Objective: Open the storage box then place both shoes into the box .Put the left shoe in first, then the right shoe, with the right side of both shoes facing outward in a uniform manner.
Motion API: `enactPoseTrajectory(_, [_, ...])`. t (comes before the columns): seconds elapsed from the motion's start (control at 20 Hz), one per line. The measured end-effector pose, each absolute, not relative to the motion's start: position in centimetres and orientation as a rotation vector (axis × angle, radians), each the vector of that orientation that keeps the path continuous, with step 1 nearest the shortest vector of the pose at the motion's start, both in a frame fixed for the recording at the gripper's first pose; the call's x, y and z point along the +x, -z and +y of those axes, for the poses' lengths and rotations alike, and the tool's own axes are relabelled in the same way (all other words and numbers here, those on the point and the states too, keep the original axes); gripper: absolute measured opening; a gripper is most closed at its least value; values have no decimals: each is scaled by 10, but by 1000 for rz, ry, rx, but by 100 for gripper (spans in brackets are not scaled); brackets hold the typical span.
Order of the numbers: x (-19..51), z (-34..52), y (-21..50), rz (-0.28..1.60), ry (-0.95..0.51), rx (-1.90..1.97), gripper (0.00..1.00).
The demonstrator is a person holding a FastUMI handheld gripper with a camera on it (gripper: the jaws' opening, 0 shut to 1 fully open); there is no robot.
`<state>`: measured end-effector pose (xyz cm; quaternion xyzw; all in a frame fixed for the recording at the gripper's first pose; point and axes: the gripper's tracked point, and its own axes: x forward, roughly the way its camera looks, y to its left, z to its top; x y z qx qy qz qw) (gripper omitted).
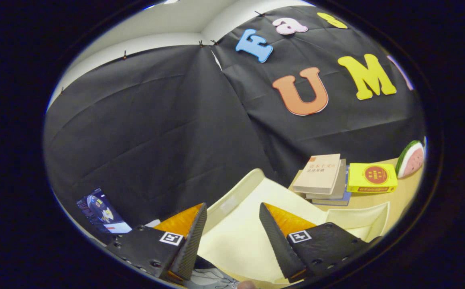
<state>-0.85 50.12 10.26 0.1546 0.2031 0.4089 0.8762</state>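
Gripper view: the cream storage box [252, 224], its pale lid raised and tilted back, lies directly ahead of and beneath the gripper [232, 235], whose fingers stand spread apart, grasping nothing. Beyond the box on the wooden table [407, 192] sit a stack of books [322, 176], a yellow box [372, 178] just beside them, and a watermelon-slice toy [411, 158]; a small screen [102, 210] glows beyond the left finger.

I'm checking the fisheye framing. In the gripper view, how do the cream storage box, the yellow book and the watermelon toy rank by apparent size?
1. Cream storage box, far largest, though nearest, behind the open tool.
2. Yellow book.
3. Watermelon toy, partly cut off, so unsure.
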Motion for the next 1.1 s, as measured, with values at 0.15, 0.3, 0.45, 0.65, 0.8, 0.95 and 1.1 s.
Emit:
enactPoseTrajectory(0.15, [-1,484,-107,359,-807,296,91])
enactPoseTrajectory(0.3, [2,457,-104,287,-739,235,94])
enactPoseTrajectory(0.45, [0,419,-107,188,-675,178,95])
enactPoseTrajectory(0.65, [-5,353,-103,86,-578,123,96])
enactPoseTrajectory(0.8, [-1,282,-109,26,-478,120,95])
enactPoseTrajectory(0.95, [-6,210,-99,-11,-390,100,95])
enactPoseTrajectory(1.1, [-2,142,-80,29,-328,58,95])
